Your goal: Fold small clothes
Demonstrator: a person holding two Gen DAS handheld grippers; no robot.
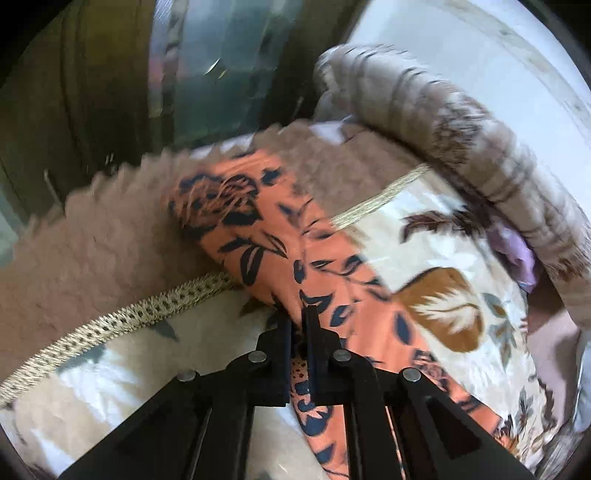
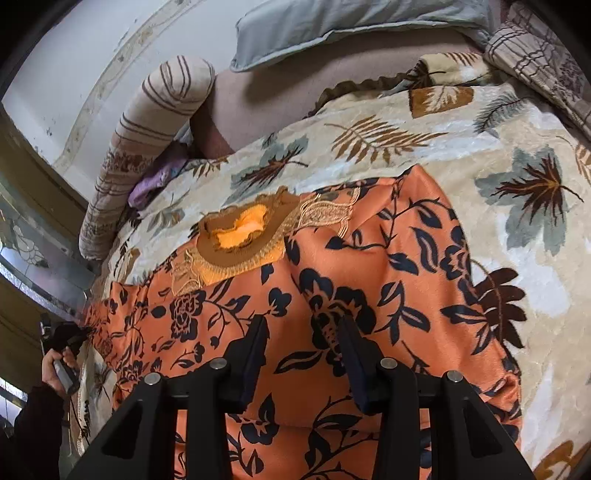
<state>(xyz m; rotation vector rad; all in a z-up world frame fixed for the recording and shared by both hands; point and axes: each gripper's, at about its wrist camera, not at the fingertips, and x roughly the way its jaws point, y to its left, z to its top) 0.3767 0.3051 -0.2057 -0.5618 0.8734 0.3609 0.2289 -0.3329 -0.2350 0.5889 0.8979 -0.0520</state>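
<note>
An orange garment with a dark floral print (image 2: 362,295) lies spread on a cream leaf-patterned blanket (image 2: 517,229), its brown and gold neckline (image 2: 243,236) toward the far side. My right gripper (image 2: 303,325) is open and hovers over the garment's middle. My left gripper (image 1: 300,314) is shut on an edge of the garment (image 1: 258,236), which runs as a strip away from the jaws. The left gripper also shows small at the garment's left corner in the right wrist view (image 2: 79,334), with the holding hand below it.
A striped bolster (image 2: 147,147) lies along the blanket's left side by the white wall. A pale blue pillow (image 2: 332,29) and a patterned cushion (image 2: 543,62) lie at the far end. A purple cloth (image 2: 147,188) is tucked beside the bolster. A brown fleece layer (image 1: 92,258) borders the blanket.
</note>
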